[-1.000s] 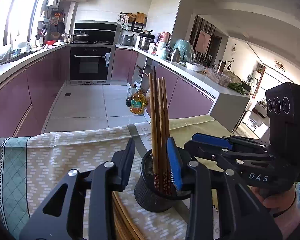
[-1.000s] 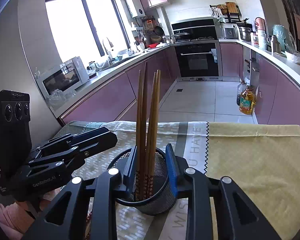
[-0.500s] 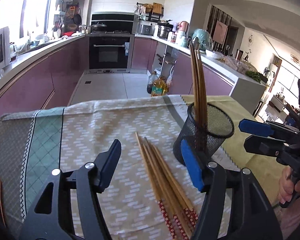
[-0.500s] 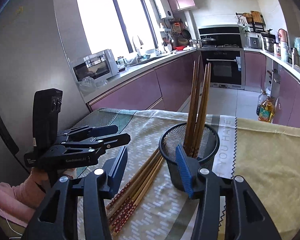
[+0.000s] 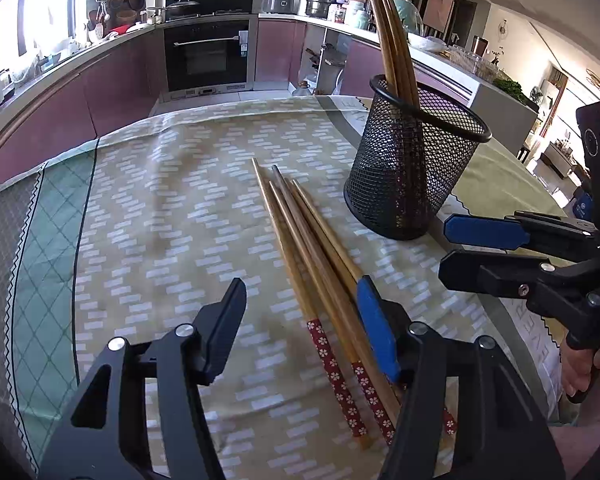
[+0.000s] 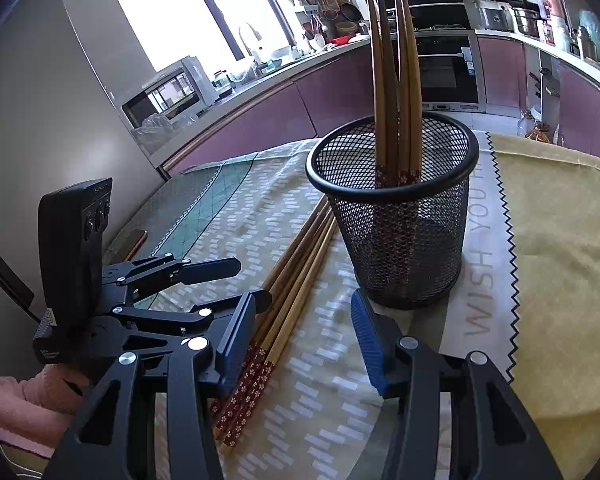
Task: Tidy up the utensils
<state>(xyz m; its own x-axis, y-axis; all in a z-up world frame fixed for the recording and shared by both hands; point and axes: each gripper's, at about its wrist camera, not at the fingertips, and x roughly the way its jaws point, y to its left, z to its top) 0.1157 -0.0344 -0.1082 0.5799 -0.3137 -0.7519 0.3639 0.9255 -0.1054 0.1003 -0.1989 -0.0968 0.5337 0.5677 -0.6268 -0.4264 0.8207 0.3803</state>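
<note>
A black mesh cup (image 5: 414,168) stands upright on the tablecloth with several wooden chopsticks (image 5: 392,40) in it; it also shows in the right wrist view (image 6: 396,216), chopsticks (image 6: 396,80) upright. A bundle of loose chopsticks (image 5: 312,264) with red flowered ends lies left of the cup, also in the right wrist view (image 6: 288,280). My left gripper (image 5: 300,324) is open and empty, low over the bundle's red ends. My right gripper (image 6: 304,340) is open and empty, just in front of the cup; it shows in the left wrist view (image 5: 448,244).
The patterned tablecloth (image 5: 160,208) covers the table; a plain yellow cloth (image 6: 560,240) lies to the right of the cup. The left gripper's body (image 6: 76,240) is at the table's left. Kitchen counters and an oven (image 5: 208,52) are behind.
Both grippers have let go of the cup, opened and pulled back. The left gripper has swung left and down over the loose chopsticks. The cup stands free.
</note>
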